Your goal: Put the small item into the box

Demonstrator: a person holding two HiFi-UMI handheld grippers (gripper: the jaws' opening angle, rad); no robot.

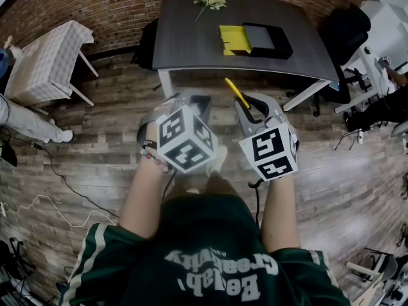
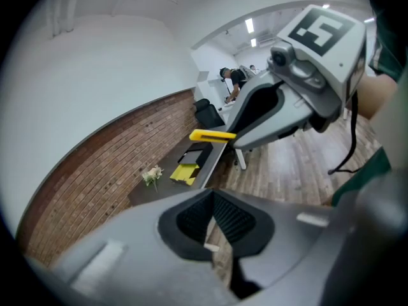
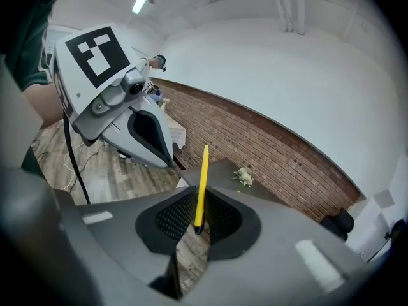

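Note:
A thin yellow pen [image 1: 237, 92] sticks up and forward from my right gripper [image 1: 252, 104], whose jaws are shut on its lower end. In the right gripper view the pen [image 3: 202, 183] stands upright between the pads. My left gripper [image 1: 190, 97] hangs beside it at the same height, with only a narrow gap between its jaws and nothing in it. Both are over the wooden floor, short of the dark table [image 1: 191, 43]. On that table lies the box, with a black part [image 1: 266, 40] and a yellow part [image 1: 234, 40]. From the left gripper view the pen [image 2: 212, 135] points toward the box [image 2: 187, 167].
A white flower [image 1: 210, 0] lies at the table's far edge. A small cloth-covered table [image 1: 44, 59] stands at the left, a black office chair [image 1: 344, 30] at the right. Cables [image 1: 57, 177] run across the floor. A person [image 2: 233, 81] stands far off.

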